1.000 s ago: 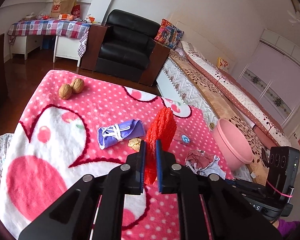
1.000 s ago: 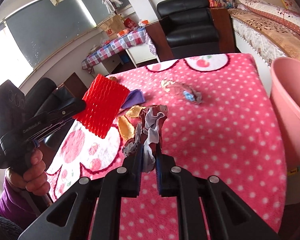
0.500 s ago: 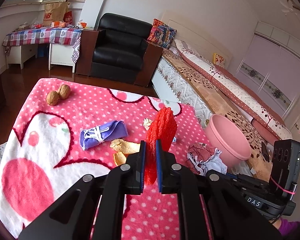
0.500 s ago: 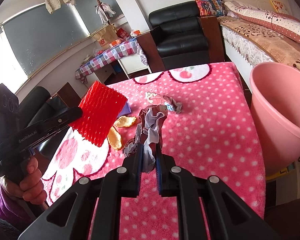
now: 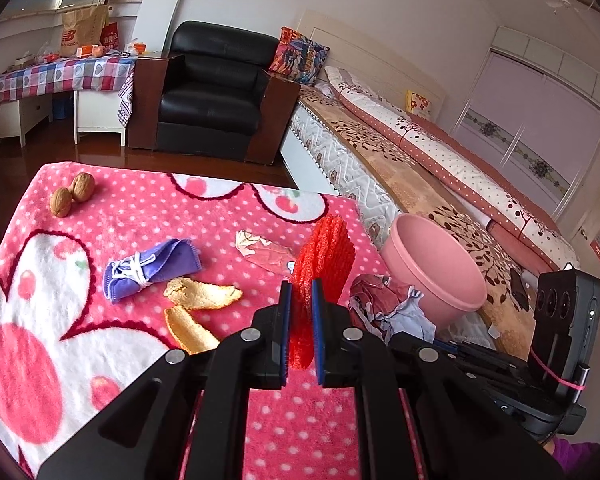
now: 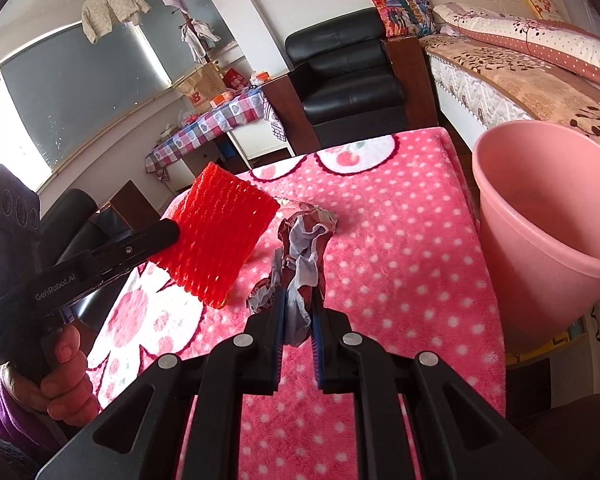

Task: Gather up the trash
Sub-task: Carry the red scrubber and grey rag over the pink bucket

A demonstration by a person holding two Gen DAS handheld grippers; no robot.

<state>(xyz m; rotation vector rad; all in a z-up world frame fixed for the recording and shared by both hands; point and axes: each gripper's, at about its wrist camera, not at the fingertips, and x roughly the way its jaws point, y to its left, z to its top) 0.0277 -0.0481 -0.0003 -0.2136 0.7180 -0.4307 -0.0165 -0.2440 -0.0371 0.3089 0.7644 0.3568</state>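
Gripping red foam netting [image 5: 324, 248], the left fingers [image 5: 285, 320] clamp it upright; right fingers [image 6: 278, 320] pinch a crumpled wrapper [image 6: 300, 248].

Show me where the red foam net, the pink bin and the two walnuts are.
red foam net [image 6: 220, 236]: right wrist view, middle of its mesh face.
pink bin [image 6: 540, 248]: right wrist view, outer wall below the rim.
two walnuts [image 5: 82, 187]: left wrist view, shell of the farther nut.

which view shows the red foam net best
The right wrist view: the red foam net shows broadside, mesh clear, clamped in the left gripper. The left wrist view shows it edge-on between that gripper's pads.
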